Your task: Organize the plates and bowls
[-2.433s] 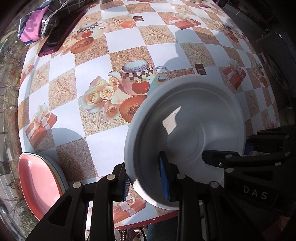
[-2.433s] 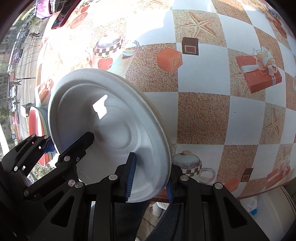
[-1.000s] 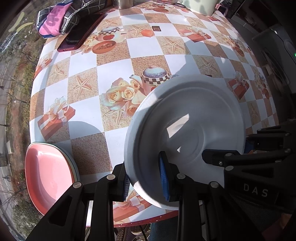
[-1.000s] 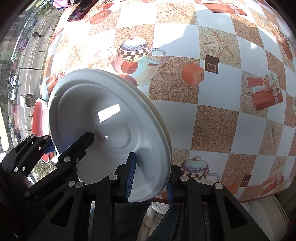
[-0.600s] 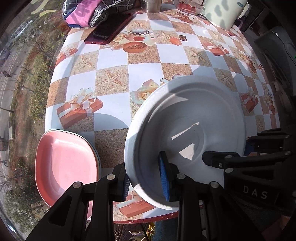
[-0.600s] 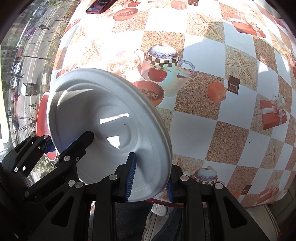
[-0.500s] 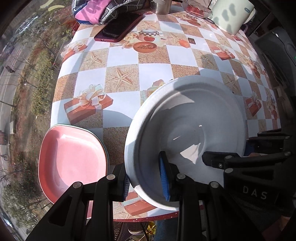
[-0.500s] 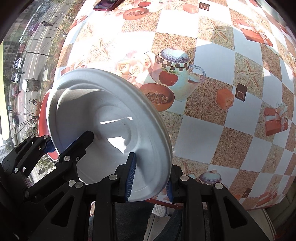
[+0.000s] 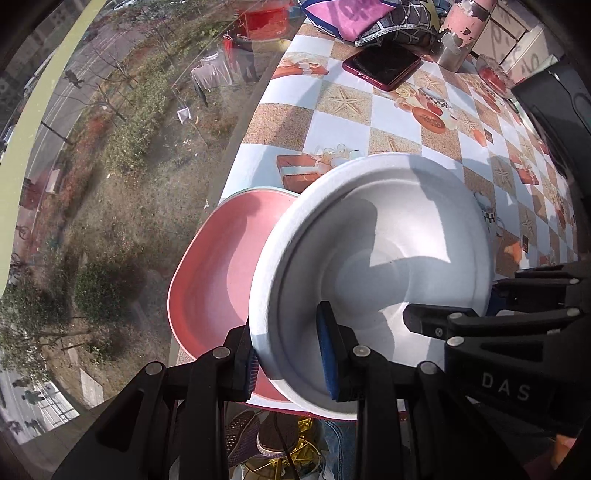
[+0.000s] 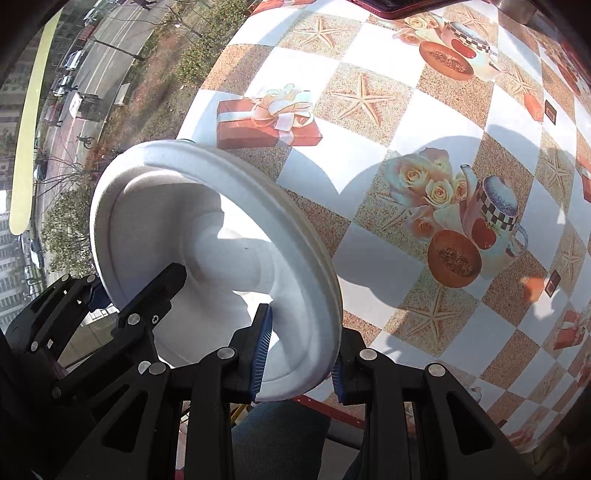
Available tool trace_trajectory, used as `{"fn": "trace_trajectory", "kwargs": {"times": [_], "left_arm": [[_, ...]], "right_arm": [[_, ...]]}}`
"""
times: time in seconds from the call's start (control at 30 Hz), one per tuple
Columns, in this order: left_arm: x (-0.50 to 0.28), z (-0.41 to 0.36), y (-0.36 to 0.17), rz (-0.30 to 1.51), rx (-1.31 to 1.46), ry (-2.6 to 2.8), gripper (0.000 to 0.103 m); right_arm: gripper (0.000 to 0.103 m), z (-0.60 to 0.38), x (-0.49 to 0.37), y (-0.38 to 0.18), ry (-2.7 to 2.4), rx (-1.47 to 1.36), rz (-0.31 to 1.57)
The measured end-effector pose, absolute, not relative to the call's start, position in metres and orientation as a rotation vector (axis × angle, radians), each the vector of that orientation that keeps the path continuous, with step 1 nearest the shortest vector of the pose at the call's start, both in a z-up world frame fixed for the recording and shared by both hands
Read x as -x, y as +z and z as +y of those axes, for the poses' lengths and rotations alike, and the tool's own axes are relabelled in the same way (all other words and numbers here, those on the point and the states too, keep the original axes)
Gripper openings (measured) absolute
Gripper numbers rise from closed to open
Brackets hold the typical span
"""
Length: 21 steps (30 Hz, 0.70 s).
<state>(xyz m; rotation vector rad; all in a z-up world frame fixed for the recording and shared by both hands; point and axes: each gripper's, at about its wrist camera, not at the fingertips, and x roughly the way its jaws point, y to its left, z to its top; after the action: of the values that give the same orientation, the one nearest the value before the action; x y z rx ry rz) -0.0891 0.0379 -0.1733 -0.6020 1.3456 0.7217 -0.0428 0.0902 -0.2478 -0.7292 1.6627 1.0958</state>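
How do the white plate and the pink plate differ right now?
The white plate is round; the pink plate is squarish with rounded corners. The white one is held tilted in the air by the left claw and right claw; the pink one lies flat at the table edge. Both are empty.

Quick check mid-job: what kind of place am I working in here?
Probably a home dining table beside an upper-floor window. A printed tablecloth covers it, a phone and flask sit at the far end, and a street with trees lies far below.
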Motion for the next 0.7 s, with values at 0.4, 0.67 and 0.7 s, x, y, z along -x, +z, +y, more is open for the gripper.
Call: {"fn": "trace_trajectory", "kwargs": {"times": [0.4,0.67,0.7], "left_arm": [[0.119,0.062,-0.182,1.346,0.66,0.819,0.032],[0.134,0.076,-0.171,1.311,0.636,0.922,0.07],[0.137,0.078,-0.169,1.301,0.634,0.933,0.073]], "right_arm": [[0.031,0.11,0.059,-0.262,1.166,0.816,1.651],[0.082,0.107,0.03,-0.25,1.11,0.768,1.642],[0.091,0.102,0.024,-0.248,1.107,0.736,1.652]]}}
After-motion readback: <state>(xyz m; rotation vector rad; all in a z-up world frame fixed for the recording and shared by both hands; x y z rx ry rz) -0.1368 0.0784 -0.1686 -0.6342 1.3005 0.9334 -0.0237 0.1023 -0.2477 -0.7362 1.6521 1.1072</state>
